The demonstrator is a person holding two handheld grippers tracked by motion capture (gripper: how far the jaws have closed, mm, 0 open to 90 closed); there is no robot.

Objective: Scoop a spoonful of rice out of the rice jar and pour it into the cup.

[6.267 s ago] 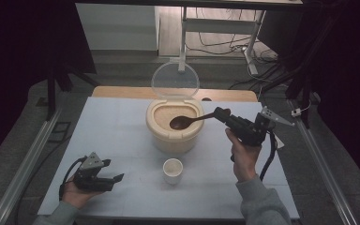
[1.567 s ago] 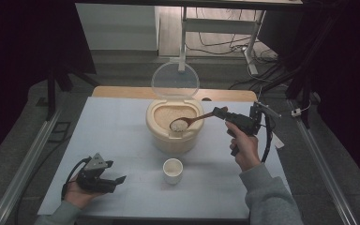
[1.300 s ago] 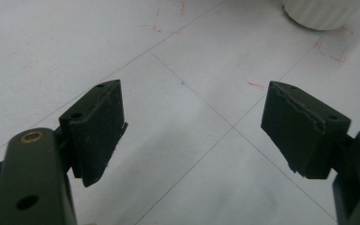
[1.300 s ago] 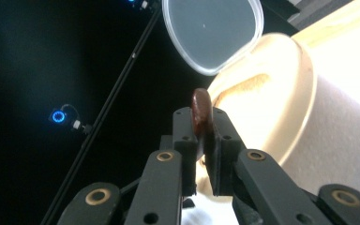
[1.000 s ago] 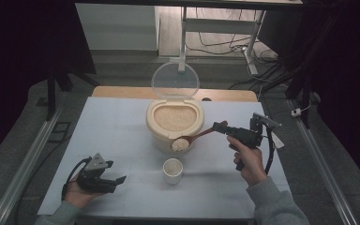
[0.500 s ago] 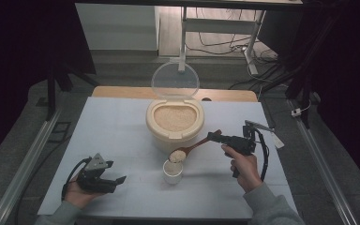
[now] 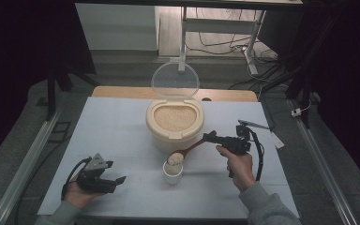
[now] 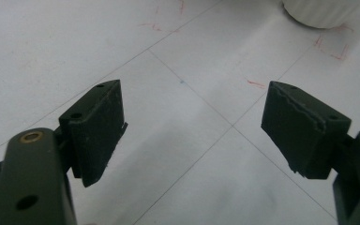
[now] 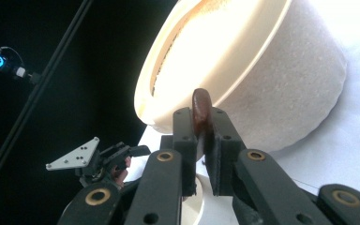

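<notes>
**A:** The right gripper (image 7: 212, 137) is clamping a wooden spoon (image 7: 191, 150) by its handle, the rice-heaped bowl hanging over the small white cup (image 7: 172, 172) near the table's (image 7: 122, 122) front edge.

**B:** It is probably best rolling the wrist slowly, keeping the bowl centred over the cup. The left gripper (image 7: 113, 182), jaws wide and empty, is resting by the front-left corner

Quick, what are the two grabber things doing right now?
Left gripper: open, fingers apart, holding nothing, over the table.
Right gripper: shut on the wooden spoon, heaped with rice above the white cup.
</notes>
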